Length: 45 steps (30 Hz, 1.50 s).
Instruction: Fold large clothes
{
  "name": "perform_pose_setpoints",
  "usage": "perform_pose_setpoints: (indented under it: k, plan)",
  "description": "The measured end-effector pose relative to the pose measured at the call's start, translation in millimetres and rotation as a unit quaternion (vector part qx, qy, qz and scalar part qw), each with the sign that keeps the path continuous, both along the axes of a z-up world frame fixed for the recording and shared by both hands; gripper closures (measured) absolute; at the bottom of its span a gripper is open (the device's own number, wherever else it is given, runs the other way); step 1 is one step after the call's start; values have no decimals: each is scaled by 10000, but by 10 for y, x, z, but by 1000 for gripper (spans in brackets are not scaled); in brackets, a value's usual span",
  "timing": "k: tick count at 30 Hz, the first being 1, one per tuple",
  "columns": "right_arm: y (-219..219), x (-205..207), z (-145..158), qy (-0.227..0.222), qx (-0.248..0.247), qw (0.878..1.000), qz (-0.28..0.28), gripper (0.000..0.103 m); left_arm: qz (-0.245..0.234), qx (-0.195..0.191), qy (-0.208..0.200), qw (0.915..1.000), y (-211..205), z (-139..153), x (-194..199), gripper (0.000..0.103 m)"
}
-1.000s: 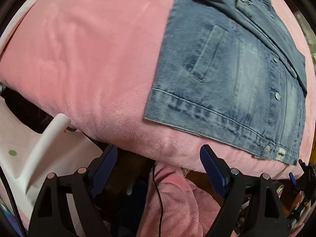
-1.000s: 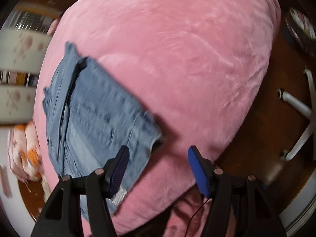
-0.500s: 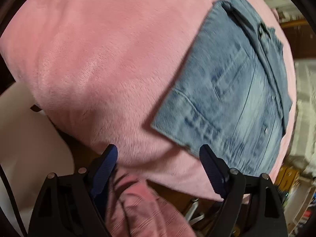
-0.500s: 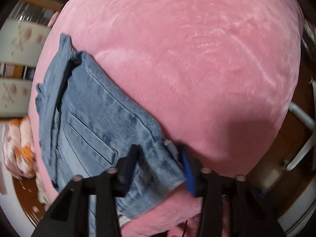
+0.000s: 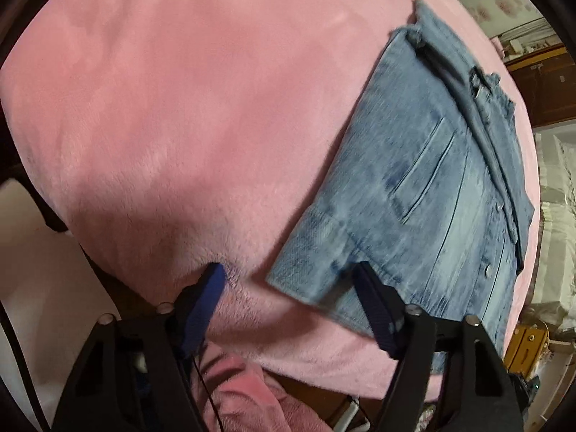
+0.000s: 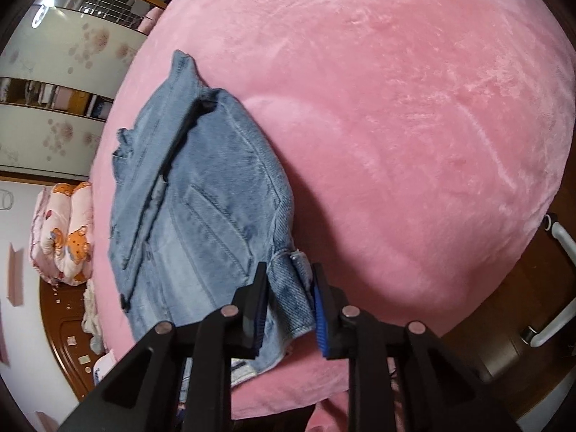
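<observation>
Pink plush blanket (image 5: 172, 115) spread wide over a bed, filling most of both views, with dark wooden floor (image 6: 504, 324) at its edges. On the blanket, a partly folded denim jacket (image 5: 424, 194), lying flat toward the right of the left wrist view and toward the left of the right wrist view. Seen only from the right wrist: floral wardrobe panels (image 6: 64, 57) at upper left, a bear-print quilt (image 6: 64, 234) bundled on the floor, white chair legs (image 6: 558, 280) at far right. Seen only from the left wrist: metal buttons (image 5: 488, 270) along the jacket's front edge, white bedding (image 5: 558, 237) at the right margin, a pale surface at lower left, a pink sleeve (image 5: 244, 388) below the fingers. Left gripper (image 5: 288, 280) angled steeply down at the near corner of the jacket — fingers spread and just closing in, one blue pad (image 5: 205, 295) pressed into the bare blanket, the other over the denim hem, with that corner between them but not yet pinched. Right gripper (image 6: 289, 288) also tilted down, fingers drawn close after closing — pads (image 6: 320, 309) clamped on a bunched corner of the jacket's hem, that corner raised a little off the blanket with a shadow beneath.
</observation>
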State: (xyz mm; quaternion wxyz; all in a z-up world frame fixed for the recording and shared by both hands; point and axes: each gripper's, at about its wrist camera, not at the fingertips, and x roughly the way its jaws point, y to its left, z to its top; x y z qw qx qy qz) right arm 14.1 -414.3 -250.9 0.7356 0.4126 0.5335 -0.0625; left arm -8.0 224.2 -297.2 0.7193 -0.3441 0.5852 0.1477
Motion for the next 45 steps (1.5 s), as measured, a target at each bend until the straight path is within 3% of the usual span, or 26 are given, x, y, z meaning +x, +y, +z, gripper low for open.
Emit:
perform_pose_setpoints:
  k: [3, 5, 8, 12, 15, 20, 25, 32, 38, 42, 45]
  plan:
    - [26, 12, 69, -85, 22, 9999, 148, 82, 139, 156, -121, 9997, 25, 80, 103, 48]
    - [47, 28, 104, -135, 39, 9996, 257, 82, 164, 146, -92, 9997, 24, 87, 210, 65]
    - [100, 70, 182, -232, 51, 9988, 438, 83, 1, 304, 208, 9993, -41, 94, 374, 76]
    - [162, 101, 281, -346, 173, 9980, 509, 83, -49, 273, 265, 9993, -107, 202, 436, 89]
    - [229, 123, 378, -491, 358, 9968, 516, 84, 77, 124, 162, 9998, -145, 357, 437, 91]
    - [351, 220, 601, -741, 665, 9935, 553, 85, 143, -365, -343, 9986, -201, 766, 476, 91]
    - [485, 440, 870, -1020, 1012, 9880, 575, 85, 335, -964, -855, 9911, -214, 1095, 649, 92]
    - [664, 899, 1408, -1684, 982, 9779, 758, 86, 63, -1246, -1497, 9808, -198, 1617, 1251, 92]
    - [675, 1406, 1853, -2219, 958, 9683, 623, 87, 432, -1439, -1931, 9696, 137, 2020, 1801, 92]
    - [621, 1757, 1987, -2430, 1010, 9644, 261, 87, 746, -1629, -2096, 9612, 404, 2086, 2176, 92]
    - [626, 2018, 2025, -2481, 996, 9636, 76, 87, 834, -1664, -2008, 9618, 598, 2031, 2518, 93]
